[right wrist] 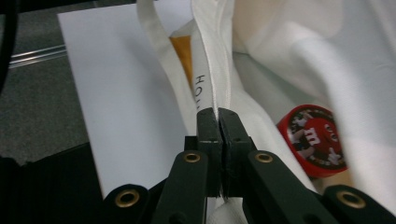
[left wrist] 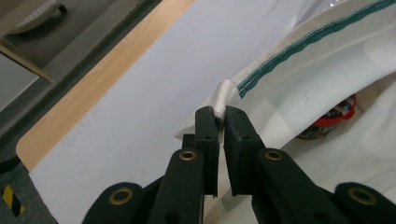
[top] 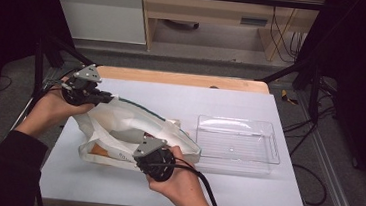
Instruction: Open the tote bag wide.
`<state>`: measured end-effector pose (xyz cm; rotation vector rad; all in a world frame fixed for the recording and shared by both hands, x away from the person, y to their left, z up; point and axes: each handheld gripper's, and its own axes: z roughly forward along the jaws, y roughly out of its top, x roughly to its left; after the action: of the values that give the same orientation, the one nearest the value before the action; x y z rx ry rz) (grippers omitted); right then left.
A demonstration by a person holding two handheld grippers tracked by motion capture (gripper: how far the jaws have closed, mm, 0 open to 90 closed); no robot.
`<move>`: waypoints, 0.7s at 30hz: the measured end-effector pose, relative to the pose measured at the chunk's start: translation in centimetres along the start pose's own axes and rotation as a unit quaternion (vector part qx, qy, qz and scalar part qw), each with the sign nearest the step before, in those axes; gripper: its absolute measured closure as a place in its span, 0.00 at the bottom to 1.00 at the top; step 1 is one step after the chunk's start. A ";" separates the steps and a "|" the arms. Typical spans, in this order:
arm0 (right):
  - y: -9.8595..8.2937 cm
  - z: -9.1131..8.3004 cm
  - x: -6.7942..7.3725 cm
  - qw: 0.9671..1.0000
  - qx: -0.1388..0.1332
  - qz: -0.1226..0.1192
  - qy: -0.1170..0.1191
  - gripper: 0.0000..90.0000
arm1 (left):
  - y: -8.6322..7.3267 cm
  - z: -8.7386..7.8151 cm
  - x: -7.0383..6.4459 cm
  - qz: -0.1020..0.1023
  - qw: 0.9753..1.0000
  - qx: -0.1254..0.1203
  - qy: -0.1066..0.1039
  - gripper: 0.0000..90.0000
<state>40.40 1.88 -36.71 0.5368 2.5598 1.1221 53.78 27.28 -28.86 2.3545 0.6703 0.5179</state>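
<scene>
The white cloth bag [top: 133, 129] is lying on its side on the left half of the table [top: 243, 193], mouth held apart. The left gripper [left wrist: 221, 116] is pinching the bag's far rim, the right gripper [right wrist: 218, 114] its near rim, jaws clamped on fabric. A red tin [right wrist: 314, 140] is sitting inside; a clear tray [top: 238, 140] is lying just beside.
</scene>
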 end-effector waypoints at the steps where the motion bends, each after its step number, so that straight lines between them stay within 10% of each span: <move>1: -0.1 0.0 0.2 1.000 0.000 -0.002 0.002 0.99 | 0.1 0.0 0.1 -0.001 1.000 -0.003 0.003 0.94; 21: -4.1 1.9 2.1 0.998 -0.034 0.016 0.047 0.99 | -0.4 3.7 2.0 -0.027 0.997 -0.028 0.064 0.94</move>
<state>38.43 1.51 -41.29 0.5216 2.5888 1.2683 57.16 27.00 -31.38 2.2586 0.7645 0.6593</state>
